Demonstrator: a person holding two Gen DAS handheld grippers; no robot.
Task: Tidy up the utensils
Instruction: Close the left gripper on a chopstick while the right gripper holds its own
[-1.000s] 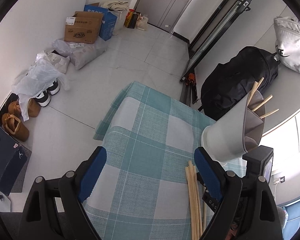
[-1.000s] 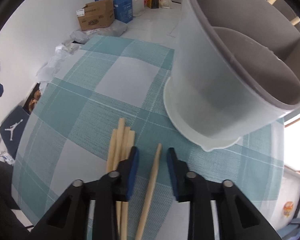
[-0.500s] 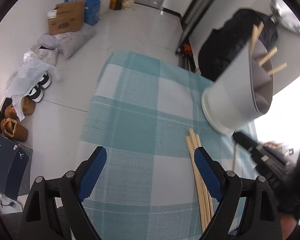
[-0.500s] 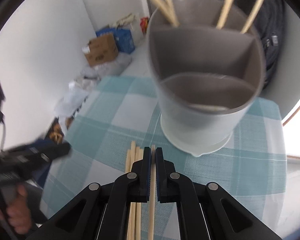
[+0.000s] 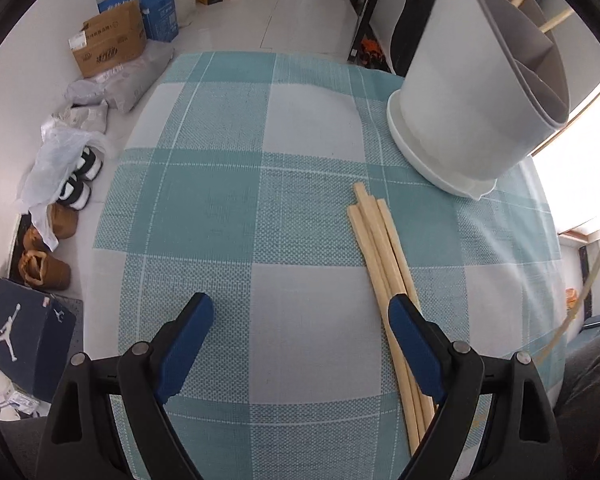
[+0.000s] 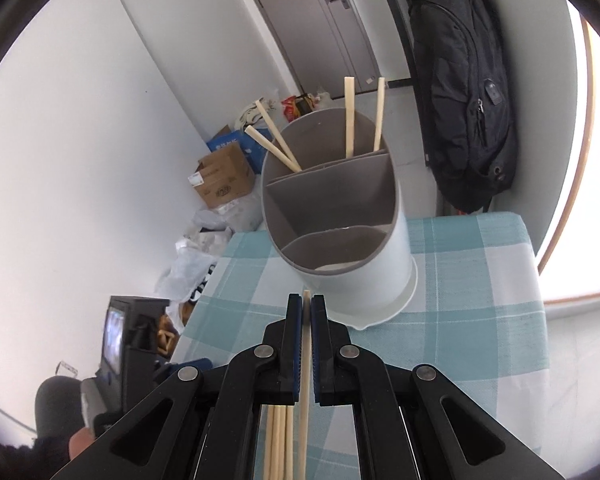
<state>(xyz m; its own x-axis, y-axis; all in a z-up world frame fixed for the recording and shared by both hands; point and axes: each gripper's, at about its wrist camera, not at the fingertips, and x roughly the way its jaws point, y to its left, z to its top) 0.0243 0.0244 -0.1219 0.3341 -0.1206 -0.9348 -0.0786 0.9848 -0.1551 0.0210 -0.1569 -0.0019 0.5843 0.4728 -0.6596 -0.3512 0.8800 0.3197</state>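
Note:
A white utensil holder (image 6: pixel 340 216) with grey dividers stands on the teal checked tablecloth (image 6: pixel 480 288); several wooden chopsticks (image 6: pixel 350 116) stick up from its far compartments. My right gripper (image 6: pixel 306 312) is shut on one chopstick (image 6: pixel 305 380), held above the cloth just in front of the holder. More chopsticks (image 5: pixel 384 264) lie bundled on the cloth. My left gripper (image 5: pixel 300 320) is open and empty, low over the cloth, its right finger beside the bundle. The holder (image 5: pixel 472 80) is at the upper right in the left wrist view. The lifted chopstick (image 5: pixel 592 272) shows there at the far right.
A black backpack (image 6: pixel 464 92) hangs on the wall behind the table. Cardboard boxes (image 5: pixel 108 44), plastic bags and shoes (image 5: pixel 76 184) lie on the floor left of the table. A shoe box (image 5: pixel 24 328) stands by the table's near left corner.
My right gripper closed on one chopstick and lifted it off the cloth, tilting up toward the holder. My left gripper came lower and closer over the cloth beside the bundle.

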